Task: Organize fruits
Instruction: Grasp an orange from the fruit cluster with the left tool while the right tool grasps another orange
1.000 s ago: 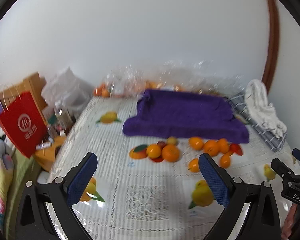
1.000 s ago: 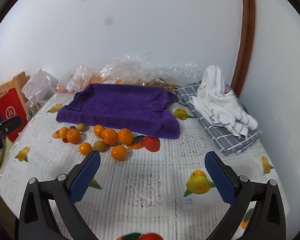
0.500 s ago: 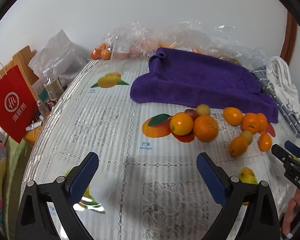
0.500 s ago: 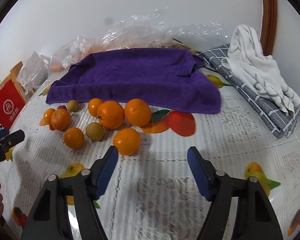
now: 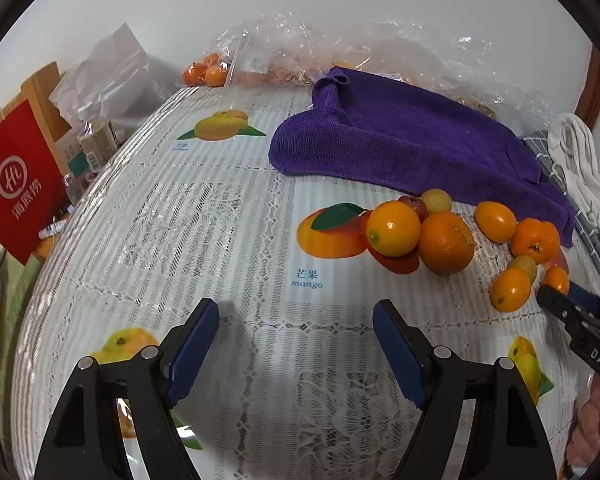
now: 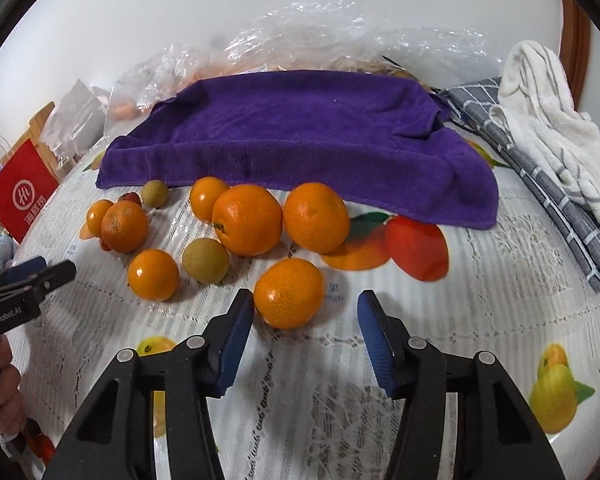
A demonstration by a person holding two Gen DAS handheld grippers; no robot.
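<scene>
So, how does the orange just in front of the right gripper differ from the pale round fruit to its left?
The orange is bright orange, while the pale round fruit is dull yellow-brown. The orange looks clearly bigger than the pale fruit. The orange lies right at the open fingertips of the right gripper, near its left finger; the pale fruit lies farther back, beside a bigger orange. Both are roundish and rest loose on the printed tablecloth.

Left wrist view: low over the surface [image 5: 204, 216], facing the purple towel [image 5: 412, 140].
Right wrist view: closer, facing the same towel [image 6: 300, 136].
Shared: oranges [image 5: 446, 242] [image 6: 247, 219], towel.
</scene>
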